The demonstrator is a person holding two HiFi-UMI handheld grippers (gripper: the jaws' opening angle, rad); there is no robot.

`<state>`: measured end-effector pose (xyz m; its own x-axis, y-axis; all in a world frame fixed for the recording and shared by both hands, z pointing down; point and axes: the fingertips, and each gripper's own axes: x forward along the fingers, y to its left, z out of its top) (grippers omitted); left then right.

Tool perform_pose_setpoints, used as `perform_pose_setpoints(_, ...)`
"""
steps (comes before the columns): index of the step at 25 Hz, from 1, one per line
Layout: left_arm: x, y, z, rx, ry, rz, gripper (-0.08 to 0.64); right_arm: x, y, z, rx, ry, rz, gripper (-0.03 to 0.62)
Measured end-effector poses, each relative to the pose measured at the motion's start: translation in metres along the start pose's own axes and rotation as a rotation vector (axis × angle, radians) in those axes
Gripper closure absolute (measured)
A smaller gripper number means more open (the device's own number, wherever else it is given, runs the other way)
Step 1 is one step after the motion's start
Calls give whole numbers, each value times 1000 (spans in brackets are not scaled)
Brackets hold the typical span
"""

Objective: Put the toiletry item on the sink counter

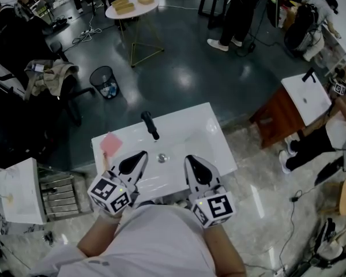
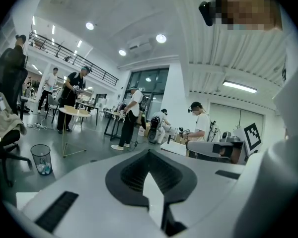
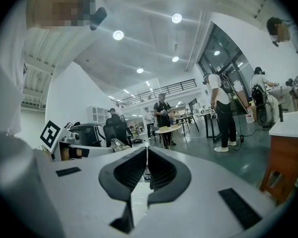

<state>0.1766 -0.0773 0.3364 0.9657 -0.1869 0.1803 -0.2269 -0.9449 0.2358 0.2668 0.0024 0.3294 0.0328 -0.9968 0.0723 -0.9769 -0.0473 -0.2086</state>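
A white sink counter (image 1: 210,137) with a black faucet (image 1: 149,124) and a drain (image 1: 161,158) lies right below me in the head view. On its left part rests a flat pink item (image 1: 110,143). My left gripper (image 1: 142,154) hovers over the basin's near left, just right of the pink item, with its jaws together and nothing in them. Over the basin's near right, my right gripper (image 1: 190,158) also holds nothing. In the left gripper view the left gripper (image 2: 149,153) shows shut black pads. The right gripper (image 3: 147,150) shows only a thin slit between its pads.
A mesh waste bin (image 1: 105,82) and a round table (image 1: 131,7) stand beyond the counter. A wooden cabinet with a second white sink (image 1: 288,111) is at the right. A white unit (image 1: 17,192) stands at the near left. Several people work around the room.
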Motion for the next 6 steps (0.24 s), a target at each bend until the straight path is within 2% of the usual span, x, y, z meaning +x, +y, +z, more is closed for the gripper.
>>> perform_pose_setpoints(6,0,4,1,-1,2,6,543,1,-1,-2,-1,2,-9,569)
